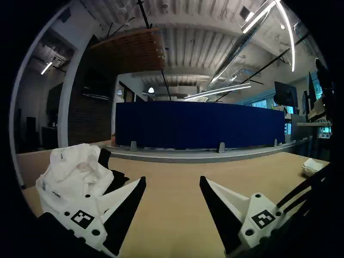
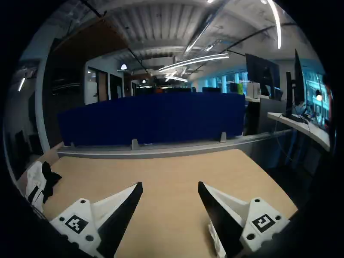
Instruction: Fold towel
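A crumpled white towel (image 1: 75, 167) with dark cloth beside it lies on the wooden table (image 1: 180, 202) at the left in the left gripper view, just behind the left finger. My left gripper (image 1: 172, 182) hangs open over bare table to the towel's right, holding nothing. In the right gripper view the same pile of white and dark cloth (image 2: 41, 182) sits at the table's far left edge. My right gripper (image 2: 170, 187) is open above the bare wood (image 2: 172, 172), well to the right of the pile.
A blue divider screen (image 1: 200, 124) on a grey rail closes off the table's far side. A small white crumpled item (image 1: 313, 167) lies at the right edge in the left gripper view. Desks with monitors (image 2: 262, 73) stand beyond the table on the right.
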